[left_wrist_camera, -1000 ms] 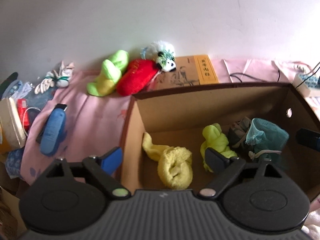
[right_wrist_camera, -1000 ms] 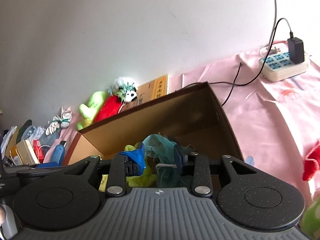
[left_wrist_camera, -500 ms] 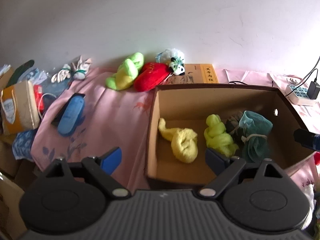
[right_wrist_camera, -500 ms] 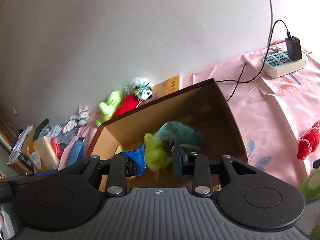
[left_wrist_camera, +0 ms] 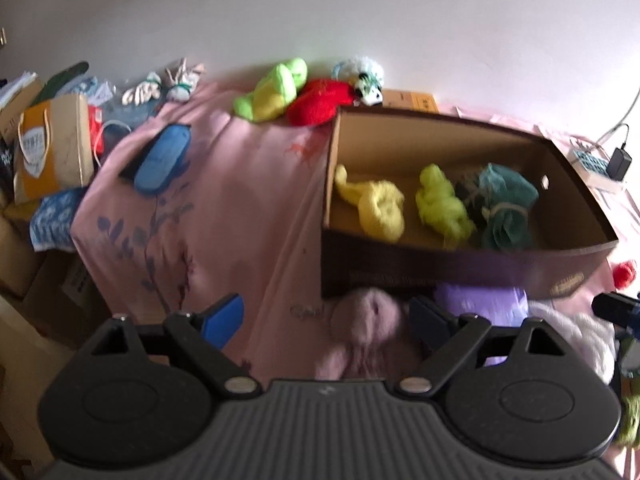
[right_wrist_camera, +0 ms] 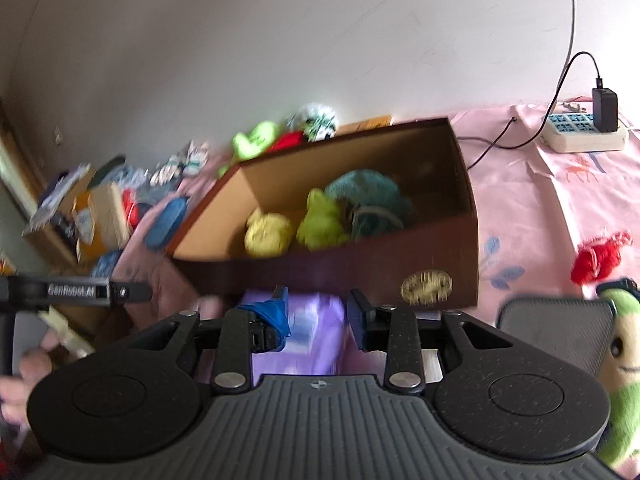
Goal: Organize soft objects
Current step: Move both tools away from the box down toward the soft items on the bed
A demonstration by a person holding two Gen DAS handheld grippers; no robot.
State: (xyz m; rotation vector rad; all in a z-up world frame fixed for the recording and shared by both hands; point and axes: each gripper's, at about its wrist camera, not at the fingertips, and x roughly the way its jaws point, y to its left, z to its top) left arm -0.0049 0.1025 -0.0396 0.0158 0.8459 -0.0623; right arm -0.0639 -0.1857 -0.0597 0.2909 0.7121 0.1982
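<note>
The open brown cardboard box [left_wrist_camera: 448, 268] sits on the pink cloth-covered bench [left_wrist_camera: 224, 208] near its front edge; inside it, left to right, lie a pale yellow knitted roll [left_wrist_camera: 376, 208], a lime-green knotted cloth [left_wrist_camera: 442, 206] and a teal drawstring pouch [left_wrist_camera: 506, 208], the last two touching; a red plush toy [left_wrist_camera: 320, 100], a lime-green plush toy [left_wrist_camera: 272, 90] and a small panda plush [left_wrist_camera: 368, 86] rest at the bench's back edge behind the box; a blue case [left_wrist_camera: 162, 158] lies towards the left edge; the left hand-held gripper [left_wrist_camera: 328, 320] stands wide open over a pink plush toy [left_wrist_camera: 366, 322] just before the box; the right hand-held gripper [right_wrist_camera: 318, 316] is open, empty, above a purple soft packet [right_wrist_camera: 310, 336].
</note>
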